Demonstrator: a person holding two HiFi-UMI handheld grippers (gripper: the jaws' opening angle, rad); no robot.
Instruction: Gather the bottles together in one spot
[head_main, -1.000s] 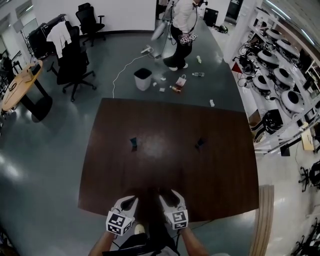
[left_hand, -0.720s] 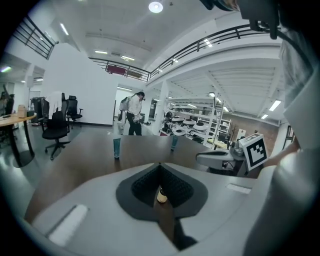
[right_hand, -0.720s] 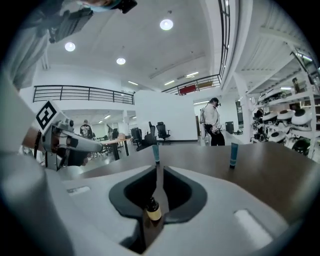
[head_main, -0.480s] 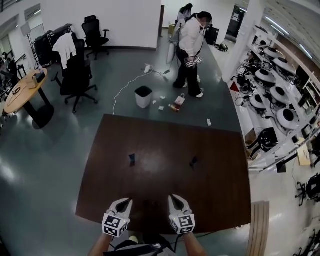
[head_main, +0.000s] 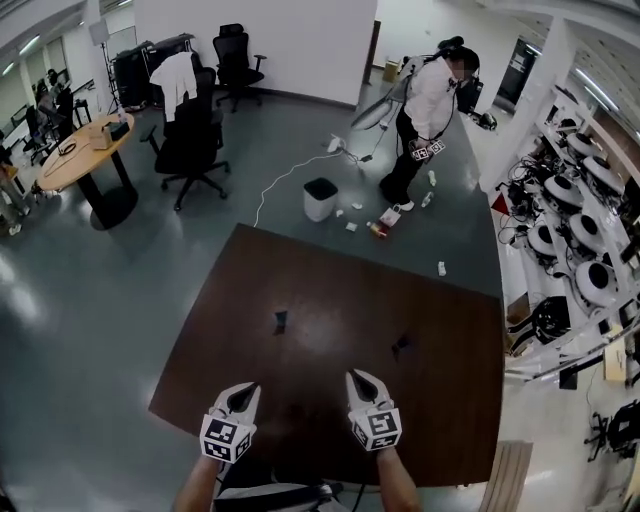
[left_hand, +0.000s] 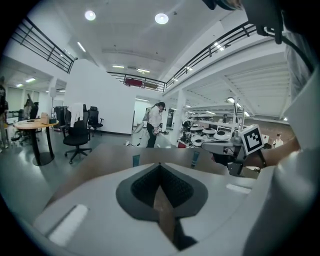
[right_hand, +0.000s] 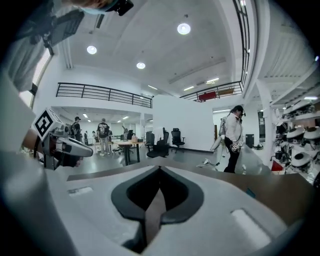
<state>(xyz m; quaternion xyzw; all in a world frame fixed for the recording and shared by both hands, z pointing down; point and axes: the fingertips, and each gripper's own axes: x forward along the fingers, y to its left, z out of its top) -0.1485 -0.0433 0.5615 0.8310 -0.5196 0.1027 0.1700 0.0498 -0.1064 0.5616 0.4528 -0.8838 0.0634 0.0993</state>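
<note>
1. The left bottle (head_main: 281, 321) and the right bottle (head_main: 401, 346) are both small and slim; in the head view they read only as dark slivers, while the left gripper view gives them a teal-blue tint, the right one with a paler top
2. Each stands upright with its long axis vertical and its base on the dark brown rectangular counter (head_main: 450, 420); neither leans on anything
3. They sit near the middle of the counter, well apart from each other, with bare top between them; the left bottle is ahead of the left claw (head_main: 249, 388) and the right bottle ahead of the right claw (head_main: 358, 377), and neither bottle touches a claw
4. Both white claws hover over the near edge of the counter, side by side and pointing toward the bottles; the left claw's dark pads meet at the tips with nothing between them; the right claw's jaws are likewise pressed together and empty
5. Only the head view shows the whole counter and the full gap between the bottles; only the left gripper view shows their colour, both of them just past its jaw tips, with the right claw's square-marker cube off to the side; the right gripper view shows the left claw's marker cube at its left edge and a person in a white shirt (head_main: 428, 100) beyond the counter's far side, but there the bottles are too small to tell
</note>
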